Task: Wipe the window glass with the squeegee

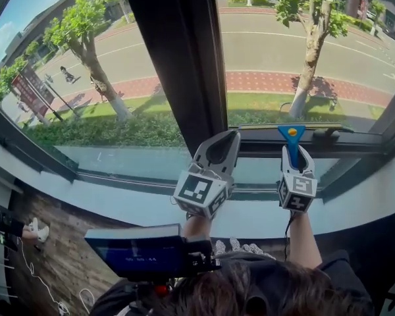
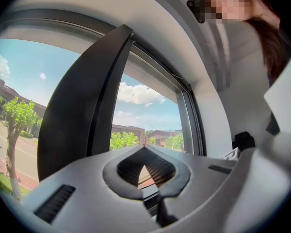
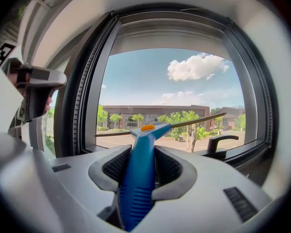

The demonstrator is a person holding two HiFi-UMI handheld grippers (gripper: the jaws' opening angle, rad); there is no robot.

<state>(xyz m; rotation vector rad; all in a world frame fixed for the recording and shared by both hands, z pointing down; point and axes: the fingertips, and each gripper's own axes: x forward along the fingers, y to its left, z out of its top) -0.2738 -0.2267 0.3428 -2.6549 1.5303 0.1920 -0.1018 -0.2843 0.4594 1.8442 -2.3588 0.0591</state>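
- Pinching the blue handle of the squeegee point(image 3: 136, 183) in the right tongs point(image 3: 141, 161), ribbed pads pressing on both of its sides.
- Pointing the squeegee's head, with its orange button, far toward the low part of the right pane of the window glass point(image 3: 174, 81).
- Stretching the thin blade point(image 3: 199, 121) left and right across the street view; touching the pane or standing just off it, cannot tell.
- Showing again in the head view: squeegee point(image 1: 291, 134) sticking out far from the right tongs point(image 1: 293, 151), its head just at the pane's bottom frame point(image 1: 263, 143).
- Holding the left tongs point(image 2: 145, 169) pressed together at the tips, gripping nothing, with only a diamond-shaped hollow between the pads.
- Hovering the left tongs point(image 1: 225, 139) just left of the right ones, at the foot of the dark upright post point(image 1: 178, 51) dividing the two panes.
- Lying on the bottom frame, right of the squeegee: a dark window handle point(image 3: 222, 141).
- Running below the frame, left to right: a pale sill point(image 1: 118, 206).
- Sitting nearest, under the left tongs: a dark device with a blue screen point(image 1: 141, 252).
- Standing outside beyond the glass: trees point(image 1: 309, 18) beside a road.
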